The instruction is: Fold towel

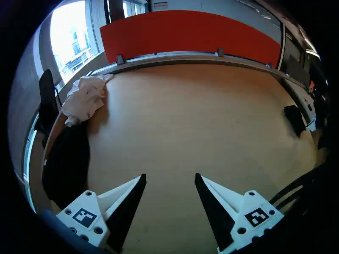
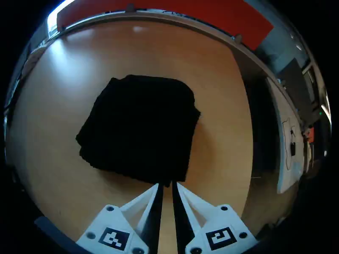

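Towel (image 2: 140, 127), black and folded to almost a square, lay flat at the centre of the right gripper view on a light wooden table (image 2: 46, 110). Its slightly longer axis ran from 6 toward 12 o'clock, leaning a little to 1. We saw the right gripper (image 2: 167, 185) closed to a thin slit, tips at the near edge; whether it pinched the fabric we could not tell. The left gripper (image 1: 170, 175) stood wide over bare wood. A red partition (image 1: 190, 34) stood at 12 o'clock, a crumpled white cloth (image 1: 87, 97) at 10, windows (image 1: 70, 42) at 11.
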The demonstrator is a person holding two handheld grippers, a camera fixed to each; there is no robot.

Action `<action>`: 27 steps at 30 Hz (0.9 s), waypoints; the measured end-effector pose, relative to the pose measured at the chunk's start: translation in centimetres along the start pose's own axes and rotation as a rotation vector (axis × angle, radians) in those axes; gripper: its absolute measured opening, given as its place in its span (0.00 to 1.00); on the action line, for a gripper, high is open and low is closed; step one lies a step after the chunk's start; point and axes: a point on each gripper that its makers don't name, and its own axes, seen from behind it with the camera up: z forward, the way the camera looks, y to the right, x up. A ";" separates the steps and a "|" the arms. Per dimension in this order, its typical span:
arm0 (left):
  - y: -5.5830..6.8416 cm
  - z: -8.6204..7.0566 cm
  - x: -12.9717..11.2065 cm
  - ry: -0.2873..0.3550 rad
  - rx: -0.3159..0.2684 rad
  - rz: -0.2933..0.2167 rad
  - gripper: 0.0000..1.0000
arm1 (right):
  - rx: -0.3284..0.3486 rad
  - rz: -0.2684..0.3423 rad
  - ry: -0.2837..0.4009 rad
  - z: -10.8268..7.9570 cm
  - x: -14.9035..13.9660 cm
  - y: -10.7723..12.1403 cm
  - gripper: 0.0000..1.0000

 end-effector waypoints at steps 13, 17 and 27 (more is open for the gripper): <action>-0.6 -0.2 0.2 0.005 0.010 -0.002 0.85 | -0.016 0.025 0.009 -0.1 -0.6 0.3 0.37; -0.7 -0.3 0.3 0.009 0.012 -0.005 0.85 | -0.017 0.019 0.017 -0.5 -0.7 0.1 0.63; -0.9 -0.4 0.4 0.016 0.006 -0.015 0.84 | -0.012 0.029 0.043 -1.5 -0.7 -0.5 0.87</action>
